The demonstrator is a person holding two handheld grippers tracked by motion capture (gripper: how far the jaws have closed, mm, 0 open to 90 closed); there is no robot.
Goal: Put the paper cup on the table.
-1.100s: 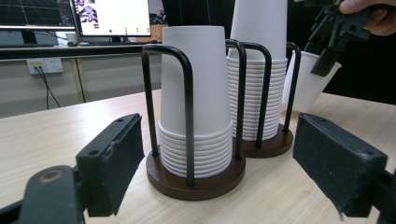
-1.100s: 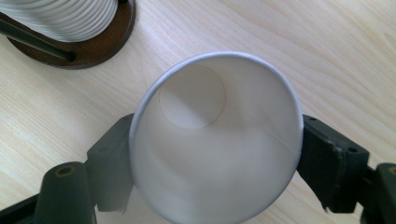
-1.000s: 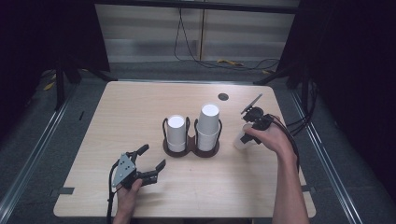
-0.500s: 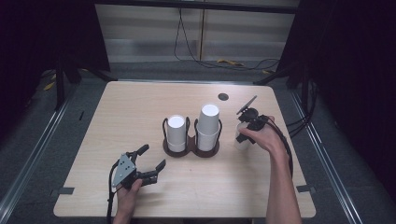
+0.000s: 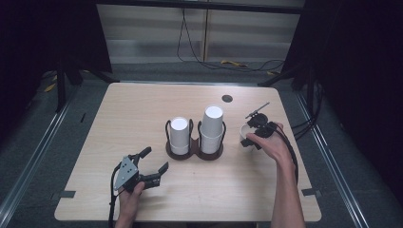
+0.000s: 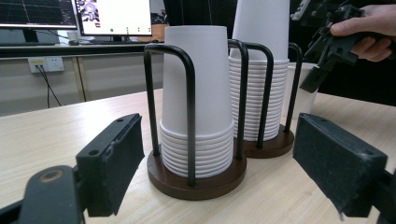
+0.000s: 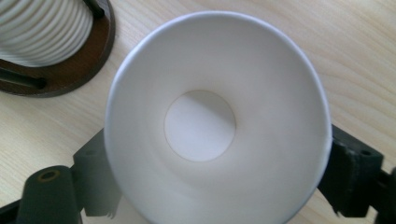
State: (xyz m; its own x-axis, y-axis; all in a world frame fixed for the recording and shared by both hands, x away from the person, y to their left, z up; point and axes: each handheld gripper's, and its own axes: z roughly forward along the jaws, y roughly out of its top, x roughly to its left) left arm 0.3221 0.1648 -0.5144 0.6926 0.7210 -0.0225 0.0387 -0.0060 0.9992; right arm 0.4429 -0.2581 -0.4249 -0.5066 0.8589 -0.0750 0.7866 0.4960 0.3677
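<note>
A dark wooden cup holder (image 5: 195, 153) with black wire hoops stands mid-table, carrying two upside-down stacks of white paper cups, a shorter one (image 5: 179, 135) and a taller one (image 5: 212, 126). Just right of it a single white cup (image 5: 243, 131) stands mouth-up on the table. My right gripper (image 5: 249, 140) points down over it. In the right gripper view the cup (image 7: 205, 121) sits between the jaws of that gripper (image 7: 219, 186), which have just been opening and no longer press it. My left gripper (image 5: 156, 159) rests open at the front left, facing the holder (image 6: 196, 179).
A small dark round mark (image 5: 227, 98) lies on the tabletop (image 5: 142, 109) behind the cups. Black stands and cables surround the table on the floor. In the left gripper view, monitors (image 6: 112, 18) stand on a desk beyond the table.
The right hand has shifted slightly beside the taller stack, with the single cup under its gripper. The left hand and gripper have stayed put.
</note>
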